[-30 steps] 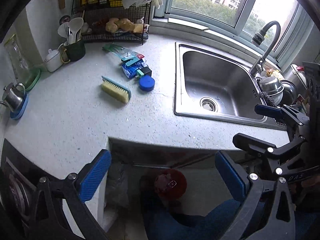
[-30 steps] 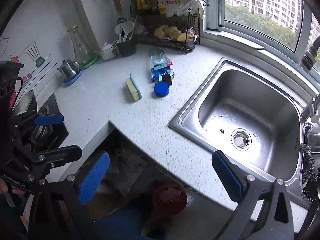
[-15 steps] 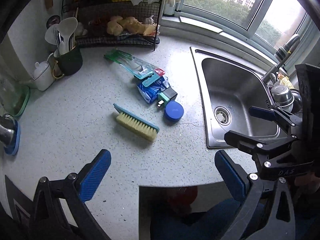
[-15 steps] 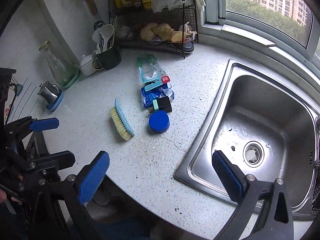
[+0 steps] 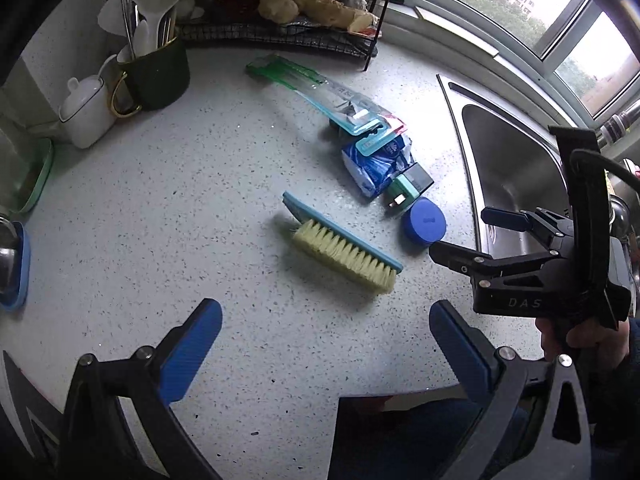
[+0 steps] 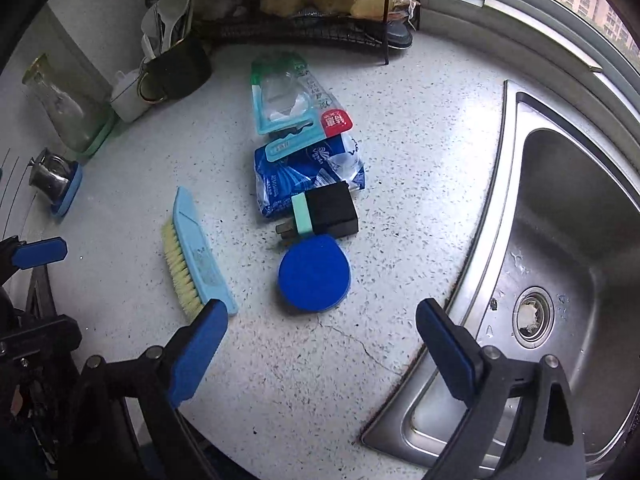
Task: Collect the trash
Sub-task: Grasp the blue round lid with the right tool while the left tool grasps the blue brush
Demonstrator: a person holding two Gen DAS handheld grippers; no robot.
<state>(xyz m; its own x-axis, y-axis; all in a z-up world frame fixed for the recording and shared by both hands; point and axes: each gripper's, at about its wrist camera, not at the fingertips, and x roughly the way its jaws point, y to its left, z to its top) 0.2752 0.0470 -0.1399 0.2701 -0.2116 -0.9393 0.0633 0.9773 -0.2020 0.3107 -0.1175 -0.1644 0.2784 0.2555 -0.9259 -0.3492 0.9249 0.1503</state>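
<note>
1. The trash sits mid-frame in the right wrist view: a blue lid [image 6: 314, 273] touching a black plug adapter [image 6: 325, 214], which lies on a blue wrapper [image 6: 308, 174].
2. The right gripper [image 6: 320, 344], lower centre, has just narrowed slightly, jaws apart and empty; a pinch could slide the flat lid toward the sink [image 6: 560, 264] at right.
3. The left gripper [image 5: 326, 344] gapes empty and could catch the scrub brush [image 5: 344, 250].

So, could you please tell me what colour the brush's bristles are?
Pale yellow bristles on a light blue back, clearest in the left wrist view.
</note>
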